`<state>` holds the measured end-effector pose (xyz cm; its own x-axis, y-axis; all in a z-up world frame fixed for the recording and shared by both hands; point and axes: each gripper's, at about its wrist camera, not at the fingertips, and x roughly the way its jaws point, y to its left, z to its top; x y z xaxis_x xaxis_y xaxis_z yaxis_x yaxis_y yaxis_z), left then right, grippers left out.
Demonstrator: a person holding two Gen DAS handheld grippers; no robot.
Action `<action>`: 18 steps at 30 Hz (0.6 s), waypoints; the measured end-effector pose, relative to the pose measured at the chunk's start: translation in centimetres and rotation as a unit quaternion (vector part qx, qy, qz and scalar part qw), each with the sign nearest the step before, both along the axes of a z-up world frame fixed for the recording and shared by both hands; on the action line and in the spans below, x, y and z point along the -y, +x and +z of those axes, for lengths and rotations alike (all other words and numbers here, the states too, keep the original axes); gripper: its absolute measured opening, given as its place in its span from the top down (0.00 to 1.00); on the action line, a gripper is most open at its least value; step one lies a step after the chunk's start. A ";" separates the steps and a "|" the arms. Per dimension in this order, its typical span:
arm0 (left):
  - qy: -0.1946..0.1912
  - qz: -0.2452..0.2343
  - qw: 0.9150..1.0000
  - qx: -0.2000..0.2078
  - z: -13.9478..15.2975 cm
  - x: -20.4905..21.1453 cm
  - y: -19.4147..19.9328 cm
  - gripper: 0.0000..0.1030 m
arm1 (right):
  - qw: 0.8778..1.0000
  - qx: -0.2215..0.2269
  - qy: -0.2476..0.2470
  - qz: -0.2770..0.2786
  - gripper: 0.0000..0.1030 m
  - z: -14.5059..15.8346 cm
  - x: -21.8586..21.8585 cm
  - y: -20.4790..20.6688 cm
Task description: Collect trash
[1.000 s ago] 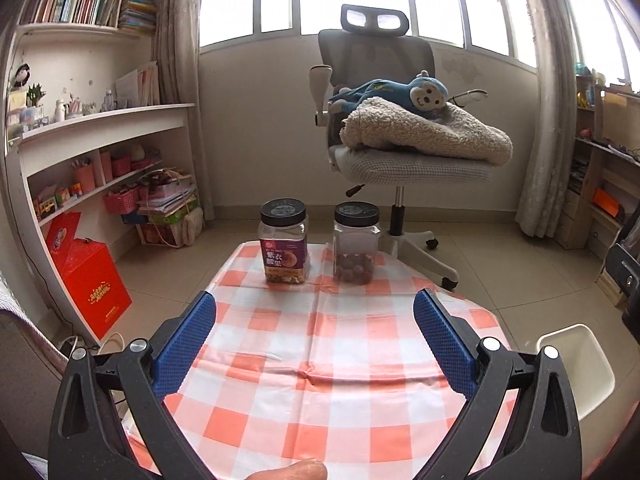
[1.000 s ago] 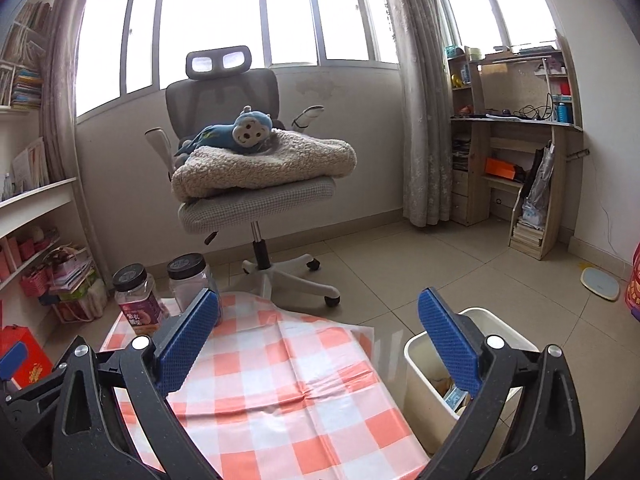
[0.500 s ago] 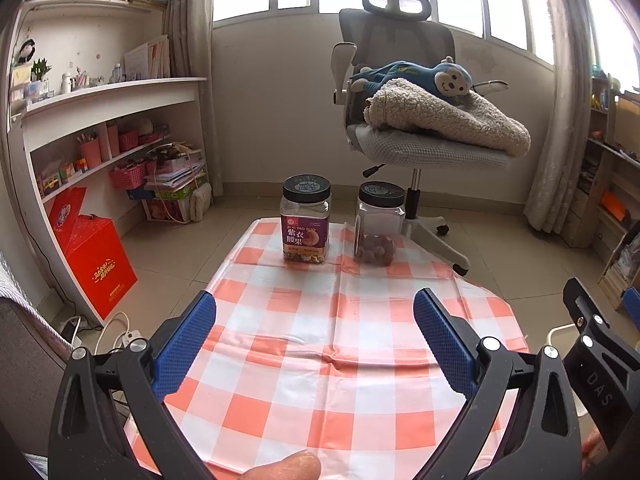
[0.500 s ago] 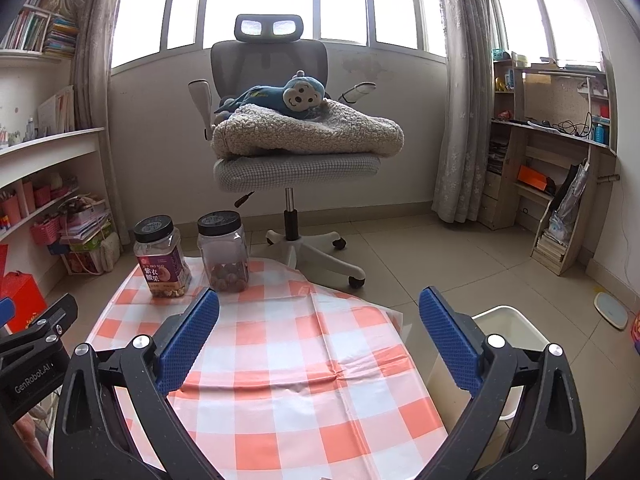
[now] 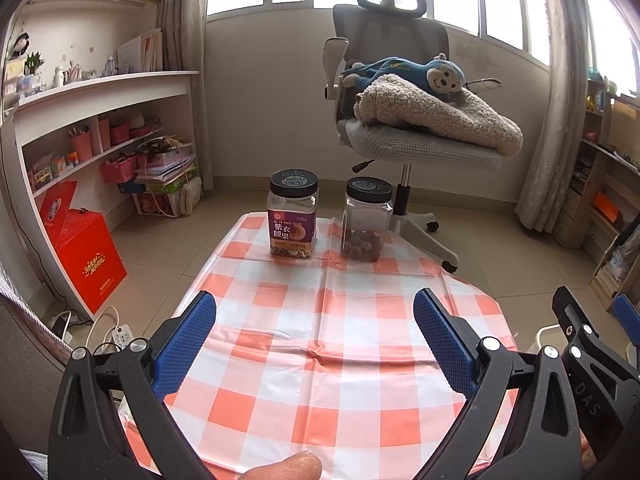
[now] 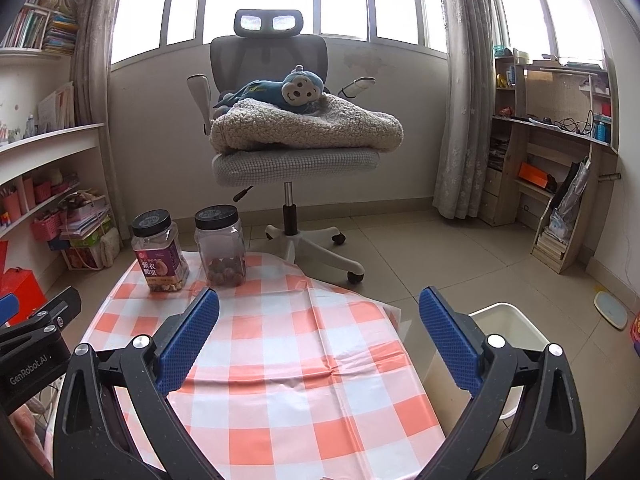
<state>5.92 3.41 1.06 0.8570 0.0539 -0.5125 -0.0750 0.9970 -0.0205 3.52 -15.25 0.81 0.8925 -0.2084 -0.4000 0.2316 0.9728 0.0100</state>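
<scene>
Left gripper and right gripper hover above the checkered worktop, jaws spread wide, holding nothing. The white trash bin stands on the floor just beside the worktop's right edge, below the right gripper's right finger.

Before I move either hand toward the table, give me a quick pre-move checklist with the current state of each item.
1. Left tongs open and empty: ok.
2. Right tongs open and empty: ok.
3. Trash on the checked tablecloth located: not ok; no loose trash is visible, only the labelled jar and the plain jar, both upright with lids on.
4. White bin in view, beside the table on the right: ok.
5. Bin has room: cannot tell; its inside is hidden by the right tongs.
6. The two tongs apart from each other: ok; each shows only at the edge of the other's view.
</scene>
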 end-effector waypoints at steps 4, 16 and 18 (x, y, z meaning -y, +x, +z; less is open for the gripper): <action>0.000 -0.005 1.000 -0.003 -0.1 0.5 0.1 0.07 | 1.000 0.000 0.002 -0.003 0.07 -0.1 0.5 -0.1; -0.010 -0.015 1.000 -0.013 -0.4 1.4 0.6 0.07 | 1.000 -0.003 0.004 -0.008 0.07 -0.3 1.5 0.0; -0.009 -0.015 1.000 -0.013 -0.4 1.6 0.6 0.07 | 1.000 -0.003 0.005 -0.009 0.07 -0.3 1.7 0.0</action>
<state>6.54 1.80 0.64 0.8450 0.0183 -0.5345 -0.0448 0.9983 -0.0367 3.54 -16.93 0.54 0.8858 -0.2215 -0.4077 0.2499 0.9681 0.0172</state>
